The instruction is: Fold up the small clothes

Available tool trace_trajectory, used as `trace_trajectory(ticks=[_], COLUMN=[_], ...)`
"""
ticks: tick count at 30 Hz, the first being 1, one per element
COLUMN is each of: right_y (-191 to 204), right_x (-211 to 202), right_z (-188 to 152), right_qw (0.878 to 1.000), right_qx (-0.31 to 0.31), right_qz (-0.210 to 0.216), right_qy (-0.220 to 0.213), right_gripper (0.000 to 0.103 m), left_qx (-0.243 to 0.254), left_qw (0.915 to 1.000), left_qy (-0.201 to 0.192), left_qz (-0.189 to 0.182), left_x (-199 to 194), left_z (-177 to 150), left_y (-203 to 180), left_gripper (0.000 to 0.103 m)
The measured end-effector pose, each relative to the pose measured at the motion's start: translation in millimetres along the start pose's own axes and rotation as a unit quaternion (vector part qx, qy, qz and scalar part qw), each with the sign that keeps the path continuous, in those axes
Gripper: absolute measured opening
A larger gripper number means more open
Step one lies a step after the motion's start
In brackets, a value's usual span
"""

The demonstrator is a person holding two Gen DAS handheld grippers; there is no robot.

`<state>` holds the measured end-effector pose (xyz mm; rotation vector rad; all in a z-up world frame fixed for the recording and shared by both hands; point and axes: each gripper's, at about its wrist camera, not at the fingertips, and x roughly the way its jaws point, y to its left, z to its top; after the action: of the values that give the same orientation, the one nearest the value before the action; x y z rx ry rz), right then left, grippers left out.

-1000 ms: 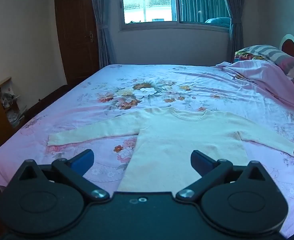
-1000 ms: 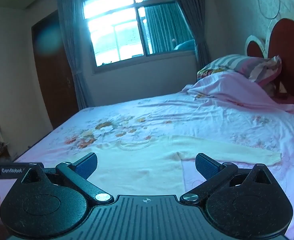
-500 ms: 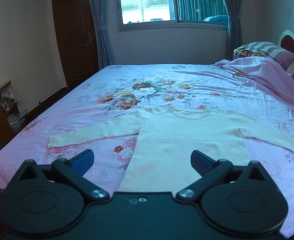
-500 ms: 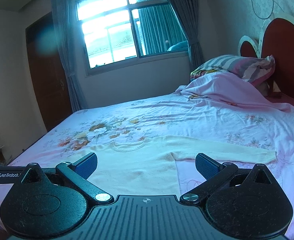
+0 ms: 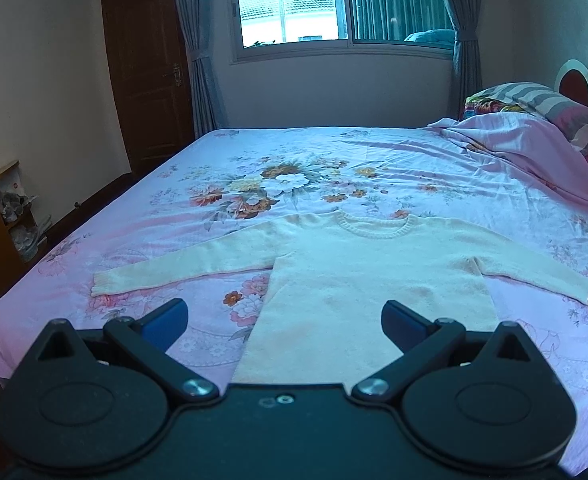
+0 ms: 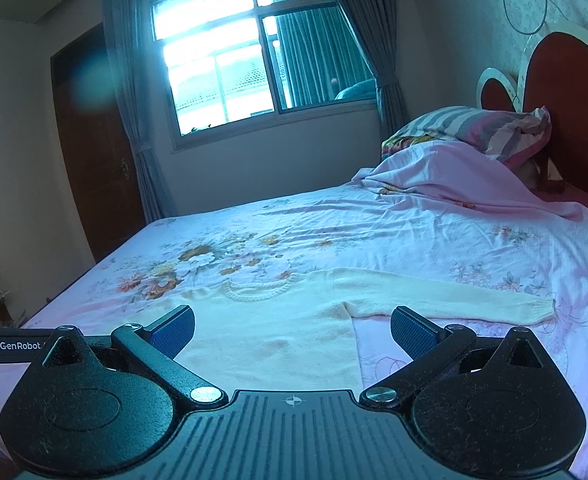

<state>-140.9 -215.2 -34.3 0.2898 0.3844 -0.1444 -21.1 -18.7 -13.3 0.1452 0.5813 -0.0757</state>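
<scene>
Left gripper [image 5: 284,316] and right gripper [image 6: 292,328] both gape wide, holding nothing. Over the last second they have drifted slightly back, framing the cream sweater [image 5: 373,280] spread flat mid-frame on the floral bedsheet [image 5: 294,168]; folding has not begun.

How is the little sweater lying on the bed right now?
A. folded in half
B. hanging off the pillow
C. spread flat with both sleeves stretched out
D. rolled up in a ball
C: the cream sweater lies flat on the flowered bedsheet, one sleeve out each side, unfolded.
</scene>
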Motion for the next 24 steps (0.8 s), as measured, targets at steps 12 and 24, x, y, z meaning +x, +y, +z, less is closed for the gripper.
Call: trace_trajectory(ticks=[12, 24], right_y=[-1.7, -1.5], right_x=[3.4, 2.9], right_z=[-3.2, -3.7], right_qw=[1.000, 1.000], right_qx=[0.000, 0.000], right_qz=[0.001, 0.000], right_qy=[0.002, 0.003], right_gripper=[0.103, 0.103], left_qx=[0.002, 0.001], left_qw=[1.0000, 1.0000], left_qy=[0.004, 0.004], left_qz=[-0.003, 0.000], left_x=[1.6, 1.8], left_z=[0.5, 0.8], left_y=[3.4, 0.8], left_gripper=[0.102, 0.102])
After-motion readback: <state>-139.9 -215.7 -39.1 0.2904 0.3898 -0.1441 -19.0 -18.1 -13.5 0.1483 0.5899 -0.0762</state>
